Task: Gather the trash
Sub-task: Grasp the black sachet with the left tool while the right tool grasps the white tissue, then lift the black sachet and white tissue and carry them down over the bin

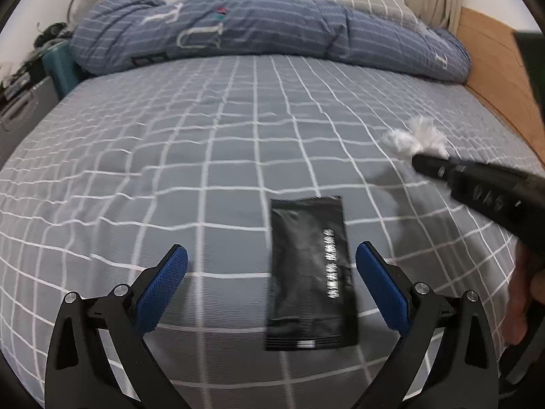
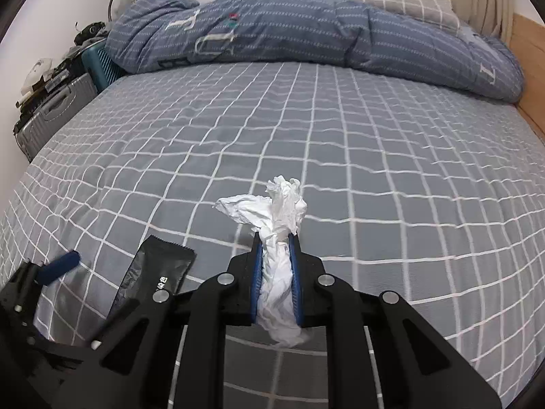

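Right gripper [image 2: 276, 238] pinches the soft tissue [image 2: 276, 211]; left gripper [image 1: 271, 259] gapes empty.
The light, slick wrapper [image 1: 308, 272] lies flat between its jaws; it likely needs an edge pinch.

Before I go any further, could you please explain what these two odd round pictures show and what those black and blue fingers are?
A person holds a hand-held gripper in each hand, and each carries a wide-angle camera looking along its fingers. One picture is from the left gripper, which is open over a flat black foil sachet with white print lying on the grey checked bed sheet. The other is from the right gripper, shut on a crumpled white paper tissue. A folded blue striped duvet lies at the far end of the bed.
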{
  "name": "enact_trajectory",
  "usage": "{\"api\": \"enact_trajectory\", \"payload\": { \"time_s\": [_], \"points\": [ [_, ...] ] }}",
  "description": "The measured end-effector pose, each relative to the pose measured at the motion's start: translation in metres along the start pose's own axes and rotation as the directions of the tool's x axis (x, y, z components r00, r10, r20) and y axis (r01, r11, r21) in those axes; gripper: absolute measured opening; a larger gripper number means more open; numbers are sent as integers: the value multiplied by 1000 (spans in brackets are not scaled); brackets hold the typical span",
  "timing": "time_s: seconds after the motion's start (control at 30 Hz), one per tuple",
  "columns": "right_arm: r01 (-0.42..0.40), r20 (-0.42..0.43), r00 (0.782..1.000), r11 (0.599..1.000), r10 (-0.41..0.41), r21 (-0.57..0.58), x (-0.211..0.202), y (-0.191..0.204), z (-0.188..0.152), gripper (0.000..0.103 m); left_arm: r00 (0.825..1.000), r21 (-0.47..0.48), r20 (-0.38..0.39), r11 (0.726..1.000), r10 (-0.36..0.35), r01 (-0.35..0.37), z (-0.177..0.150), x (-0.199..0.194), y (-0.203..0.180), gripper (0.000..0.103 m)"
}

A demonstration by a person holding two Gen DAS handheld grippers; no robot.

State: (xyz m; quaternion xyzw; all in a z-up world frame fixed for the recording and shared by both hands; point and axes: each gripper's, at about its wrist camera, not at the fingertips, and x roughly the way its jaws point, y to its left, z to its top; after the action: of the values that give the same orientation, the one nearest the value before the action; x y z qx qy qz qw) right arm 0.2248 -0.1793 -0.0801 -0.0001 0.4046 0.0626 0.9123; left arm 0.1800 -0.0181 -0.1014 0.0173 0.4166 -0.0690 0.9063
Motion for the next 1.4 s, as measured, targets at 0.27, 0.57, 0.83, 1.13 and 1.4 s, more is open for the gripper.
{"api": "enact_trajectory", "payload": {
  "time_s": [0.27, 0.57, 0.83, 1.13, 1.4],
  "points": [
    [3, 6, 1000, 1000, -3, 15, -9, -20, 2, 14, 996, 9, -85, 1000, 21, -20, -1, 24, -13, 81],
    [-3, 5, 1000, 1000, 3, 10, -10, -19, 1, 14, 995, -1, -97, 999, 34, -34, 0, 30, -9, 43],
    [1, 4, 1000, 1000, 0, -8, -11, -13, 0, 14, 996, -12, -88, 999, 34, -35, 1, 27, -3, 25],
    [-4, -7, 1000, 1000, 4, -15, -8, -11, -1, 14, 997, -7, -45, 998, 61, -61, 3, 18, -11, 84],
    [-15, -8, 1000, 1000, 15, -7, -8, -12, -1, 14, 994, 53, -91, 997, 53, -49, -5, 33, -25, 59]
  ]
}}
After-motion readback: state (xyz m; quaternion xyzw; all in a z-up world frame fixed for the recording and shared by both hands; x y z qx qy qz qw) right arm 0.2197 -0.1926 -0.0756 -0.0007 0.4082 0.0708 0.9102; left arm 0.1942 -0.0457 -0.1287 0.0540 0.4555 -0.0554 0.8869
